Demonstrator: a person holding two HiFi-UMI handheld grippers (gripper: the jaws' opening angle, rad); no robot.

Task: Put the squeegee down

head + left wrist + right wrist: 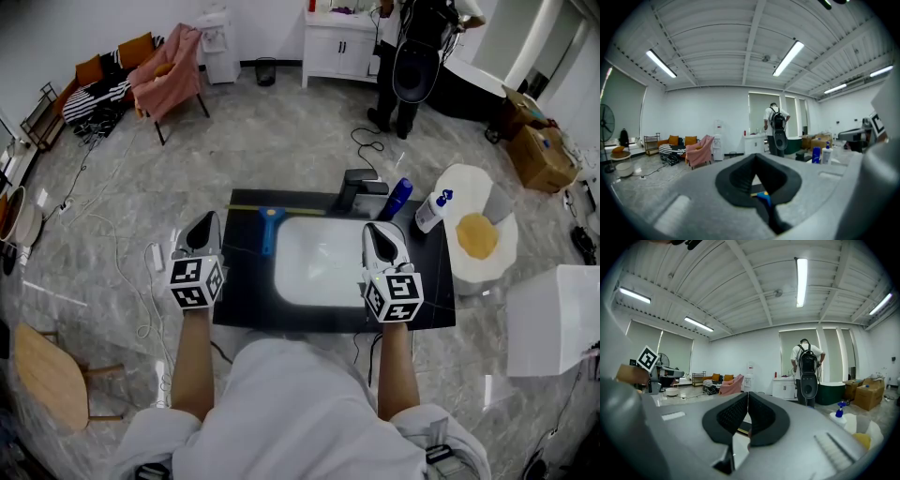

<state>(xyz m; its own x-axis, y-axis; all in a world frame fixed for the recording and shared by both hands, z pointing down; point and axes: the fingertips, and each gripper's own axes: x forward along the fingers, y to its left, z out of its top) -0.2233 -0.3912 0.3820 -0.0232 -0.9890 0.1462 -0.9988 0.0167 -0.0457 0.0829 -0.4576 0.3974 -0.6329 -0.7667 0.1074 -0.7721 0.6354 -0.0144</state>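
You are standing in a large open test hall, staged in parts like a home. A sink [323,258] sits in a lone black counter [246,302] at centre frame. Loose cables [94,221] trail over the marbled floor at left. A sofa [101,86] stands upper left and cardboard boxes [539,155] upper right, with strip lights [787,58] overhead.

White basin [323,255] set in a black countertop [246,286], black faucet [355,187] mounted behind it, blue bottle [398,199] stood beside the faucet, yellow cloth [477,235] laid on a white stand [467,184], pink armchair [169,71] and white cabinet [337,49] seen far behind
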